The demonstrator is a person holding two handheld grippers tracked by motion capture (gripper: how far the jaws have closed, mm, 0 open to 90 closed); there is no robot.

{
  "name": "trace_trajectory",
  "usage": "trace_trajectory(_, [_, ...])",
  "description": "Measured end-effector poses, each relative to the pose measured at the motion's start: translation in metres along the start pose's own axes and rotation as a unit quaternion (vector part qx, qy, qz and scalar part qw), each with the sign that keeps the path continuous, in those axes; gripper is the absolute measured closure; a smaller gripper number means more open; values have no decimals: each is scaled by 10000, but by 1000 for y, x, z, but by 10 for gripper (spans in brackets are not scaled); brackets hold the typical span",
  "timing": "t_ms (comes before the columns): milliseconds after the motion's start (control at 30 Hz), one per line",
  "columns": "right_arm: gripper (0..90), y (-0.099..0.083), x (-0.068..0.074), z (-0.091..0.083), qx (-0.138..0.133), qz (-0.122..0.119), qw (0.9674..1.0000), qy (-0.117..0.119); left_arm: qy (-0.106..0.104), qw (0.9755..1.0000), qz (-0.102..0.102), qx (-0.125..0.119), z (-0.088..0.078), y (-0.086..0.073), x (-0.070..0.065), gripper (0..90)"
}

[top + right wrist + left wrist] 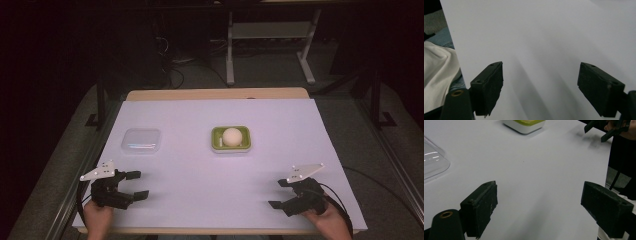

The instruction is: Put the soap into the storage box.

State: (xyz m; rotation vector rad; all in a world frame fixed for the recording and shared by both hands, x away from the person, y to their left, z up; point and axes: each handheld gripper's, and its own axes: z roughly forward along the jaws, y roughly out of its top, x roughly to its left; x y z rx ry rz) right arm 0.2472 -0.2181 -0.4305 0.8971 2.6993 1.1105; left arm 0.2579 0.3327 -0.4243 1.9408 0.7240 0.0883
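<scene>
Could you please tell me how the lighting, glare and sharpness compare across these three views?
High view: the white table cover is brightly lit while the room behind falls into darkness, and the clear lid carries a pale glare streak. Left gripper view: the lid shows reflections, and the right gripper looks soft and blurred. Right gripper view: faint diagonal shadows cross the cover between open jaws.

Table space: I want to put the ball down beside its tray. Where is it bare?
The table is bare right of the green tray holding the ball, between tray and clear lid, and between the left gripper and right gripper. Nowhere is crowded.
</scene>
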Motion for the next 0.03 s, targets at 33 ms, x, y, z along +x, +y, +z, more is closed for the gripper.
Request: trace_trajectory(33, [187, -1, 2, 0, 22, 74, 10000, 11, 4, 10000, -9, -9, 0, 0, 0, 132])
